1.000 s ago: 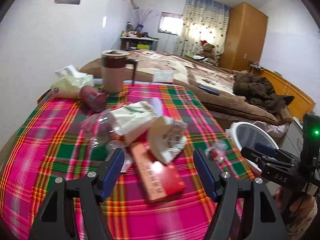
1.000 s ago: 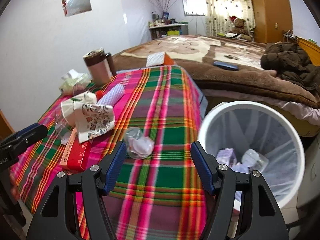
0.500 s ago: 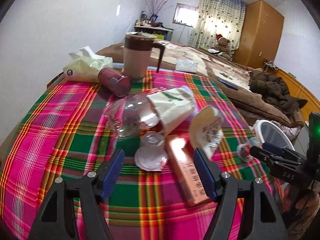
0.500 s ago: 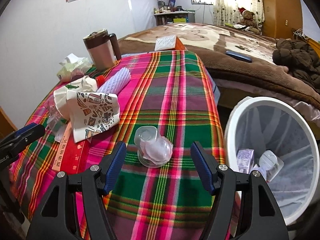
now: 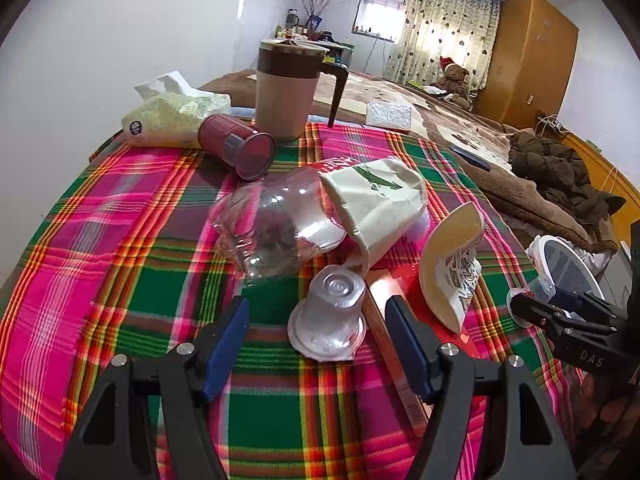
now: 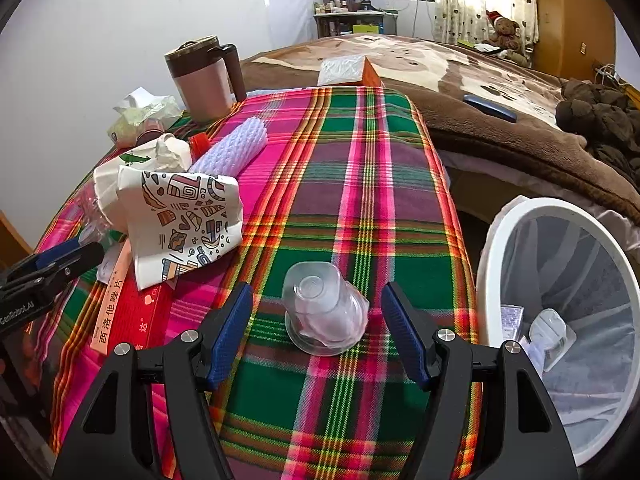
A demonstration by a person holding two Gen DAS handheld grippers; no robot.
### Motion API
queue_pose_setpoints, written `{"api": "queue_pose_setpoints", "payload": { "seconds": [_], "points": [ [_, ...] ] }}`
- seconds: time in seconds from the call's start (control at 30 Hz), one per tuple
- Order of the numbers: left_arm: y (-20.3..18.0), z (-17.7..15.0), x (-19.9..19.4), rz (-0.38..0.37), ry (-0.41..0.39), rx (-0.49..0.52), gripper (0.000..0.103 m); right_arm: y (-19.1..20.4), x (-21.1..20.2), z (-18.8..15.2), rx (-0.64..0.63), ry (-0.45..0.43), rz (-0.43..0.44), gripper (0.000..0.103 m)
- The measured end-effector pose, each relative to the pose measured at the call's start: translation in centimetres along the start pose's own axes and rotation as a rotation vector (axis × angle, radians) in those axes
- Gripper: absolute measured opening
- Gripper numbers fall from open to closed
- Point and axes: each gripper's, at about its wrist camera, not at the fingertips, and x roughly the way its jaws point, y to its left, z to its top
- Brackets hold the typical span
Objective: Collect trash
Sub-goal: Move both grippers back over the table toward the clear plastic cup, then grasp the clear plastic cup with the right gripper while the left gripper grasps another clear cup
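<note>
Trash lies on a plaid-covered table [image 5: 120, 264]. My left gripper [image 5: 318, 338] is open, its jaws on either side of a small clear plastic cup [image 5: 329, 318] lying mouth-down. Behind it are a crushed clear bottle [image 5: 272, 232], a crumpled white paper cup [image 5: 376, 204], a patterned paper cup [image 5: 450, 264] and a red box [image 5: 394, 320]. My right gripper [image 6: 316, 330] is open around a second clear plastic cup [image 6: 324, 308]. The white trash bin [image 6: 560, 216] stands to the right of the table, with some trash inside.
A brown mug [image 5: 286, 88], a red can [image 5: 238, 146] on its side and a tissue pack [image 5: 172, 116] sit at the table's far end. A white honeycomb roll [image 6: 234, 150] lies near them. A bed with a brown blanket [image 6: 500, 92] is behind the table.
Both grippers have moved forward and lower. Each clear cup now sits between the open jaws of its gripper. The left gripper shifted left, away from the red box.
</note>
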Motion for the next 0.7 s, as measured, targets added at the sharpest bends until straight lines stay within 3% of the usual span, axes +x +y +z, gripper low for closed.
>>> {"api": "queue_pose_setpoints", "payload": {
  "seconds": [0.13,0.2,0.33,0.5,0.7],
  "points": [
    [-0.1,0.2,0.6,-0.016,0.015,0.006,0.060,0.2,0.2,0.1,-0.003,0.002,-0.007,0.065],
    [-0.2,0.3,0.7,-0.022,0.019,0.008,0.054,0.2,0.3,0.2,0.001,0.004,-0.010,0.054],
    [0.1,0.5,1.1,-0.035,0.033,-0.004,0.043,0.2,0.4,0.2,0.003,0.007,-0.006,0.048],
    [0.4,0.6,1.5,-0.060,0.049,-0.014,0.035,0.5,0.6,0.2,-0.010,0.010,-0.001,0.032],
    [0.4,0.6,1.4,-0.061,0.045,-0.016,0.035,0.8,0.4,0.1,-0.021,0.004,0.009,0.032]
  ]
}}
